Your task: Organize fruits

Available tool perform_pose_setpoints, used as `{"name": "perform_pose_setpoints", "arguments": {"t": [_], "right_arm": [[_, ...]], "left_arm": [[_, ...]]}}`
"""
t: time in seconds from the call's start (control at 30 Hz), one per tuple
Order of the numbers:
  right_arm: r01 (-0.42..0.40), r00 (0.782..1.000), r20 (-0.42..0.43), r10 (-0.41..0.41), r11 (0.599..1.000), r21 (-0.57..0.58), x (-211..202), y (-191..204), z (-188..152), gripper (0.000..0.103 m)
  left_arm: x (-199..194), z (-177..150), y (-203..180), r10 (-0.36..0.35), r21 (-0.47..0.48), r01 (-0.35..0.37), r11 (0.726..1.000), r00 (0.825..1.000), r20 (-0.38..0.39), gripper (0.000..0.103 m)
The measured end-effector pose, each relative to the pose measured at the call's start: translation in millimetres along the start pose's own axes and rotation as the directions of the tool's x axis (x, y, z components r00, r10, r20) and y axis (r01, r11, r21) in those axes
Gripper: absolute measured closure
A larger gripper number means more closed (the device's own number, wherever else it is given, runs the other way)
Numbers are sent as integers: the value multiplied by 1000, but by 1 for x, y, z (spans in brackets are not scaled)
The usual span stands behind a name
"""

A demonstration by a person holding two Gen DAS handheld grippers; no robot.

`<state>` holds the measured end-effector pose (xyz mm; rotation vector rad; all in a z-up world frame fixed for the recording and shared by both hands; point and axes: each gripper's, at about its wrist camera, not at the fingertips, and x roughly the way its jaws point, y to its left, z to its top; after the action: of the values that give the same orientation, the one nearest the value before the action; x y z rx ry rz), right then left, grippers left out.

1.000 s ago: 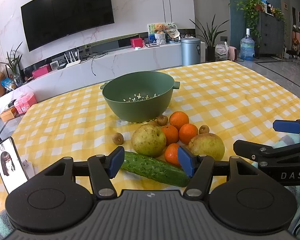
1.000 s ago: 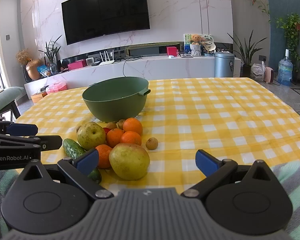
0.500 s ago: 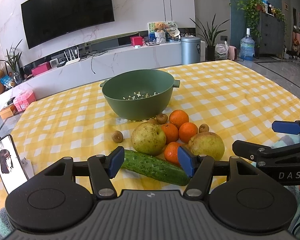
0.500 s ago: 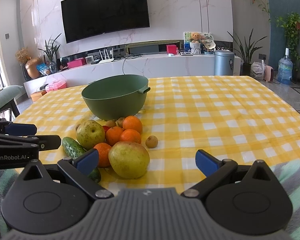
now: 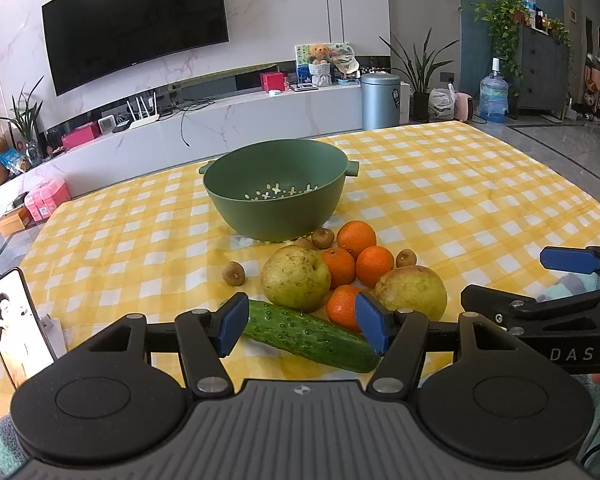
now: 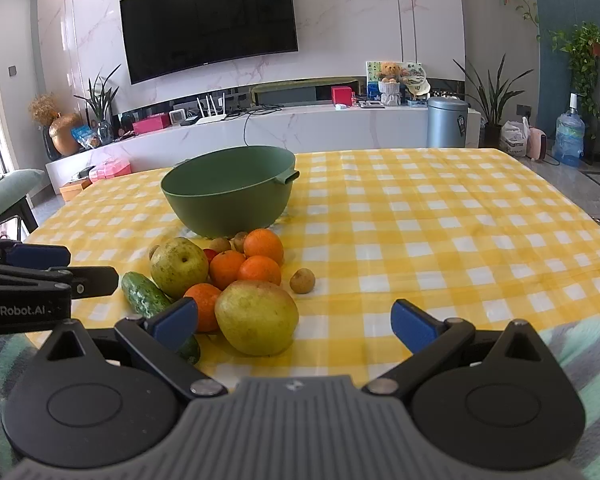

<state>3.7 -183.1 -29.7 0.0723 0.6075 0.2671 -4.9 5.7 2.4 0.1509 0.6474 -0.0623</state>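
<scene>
Yellow-checked worktop (image 5: 460,200) holds fruit heaped before the empty bowl (image 5: 276,200); your left gripper (image 5: 302,328) and right gripper (image 6: 294,322) gape empty, so pick first.

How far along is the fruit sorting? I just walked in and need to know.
Nothing looks done: the green bowl is empty. Nothing is in hand; the left gripper and right gripper are open and hold nothing. Left to do: the pears, oranges, small brown fruits and cucumber all lie on the tablecloth.
</scene>
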Motion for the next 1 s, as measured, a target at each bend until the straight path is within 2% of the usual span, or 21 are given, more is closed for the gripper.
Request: {"name": "perform_pose_setpoints", "arguments": {"t": [0.27, 0.37, 0.5, 0.57, 0.63, 0.73, 0.8, 0.9, 1.0], "right_arm": [[1, 1000, -3, -1, 1000, -1, 1, 0, -1, 4], [1, 1000, -10, -1, 1000, -2, 3, 0, -1, 4], [-25, 1000, -19, 26, 1000, 6, 6, 0, -1, 5], [-32, 999, -26, 31, 999, -3, 7, 3, 0, 11], [-47, 998, -49, 47, 999, -14, 11, 6, 1, 19], [-70, 995, -71, 69, 997, -18, 18, 9, 4, 20], [-78, 994, -81, 75, 997, -27, 24, 12, 7, 24], [-86, 990, -119, 81, 996, -40, 37, 16, 11, 31], [-88, 985, -155, 82, 995, -36, 53, 18, 13, 31]], "left_arm": [[0, 0, 0, -3, 0, 3, 1000, 1000, -3, 31], [0, 3, 0, -36, 23, 37, 999, 999, -32, 31], [-2, 5, 3, -71, 47, 75, 996, 995, -66, 41], [-2, 7, 7, -99, 34, 102, 994, 991, -89, 49], [-1, 9, 9, -130, 9, 132, 991, 986, -107, 52], [11, 16, 21, -148, -12, 148, 989, 980, -130, 52], [20, 20, 21, -137, 18, 141, 990, 979, -151, 50], [35, 26, 25, -165, 27, 173, 985, 968, -190, 49], [49, 29, 25, -161, 54, 176, 983, 964, -213, 45]]}}
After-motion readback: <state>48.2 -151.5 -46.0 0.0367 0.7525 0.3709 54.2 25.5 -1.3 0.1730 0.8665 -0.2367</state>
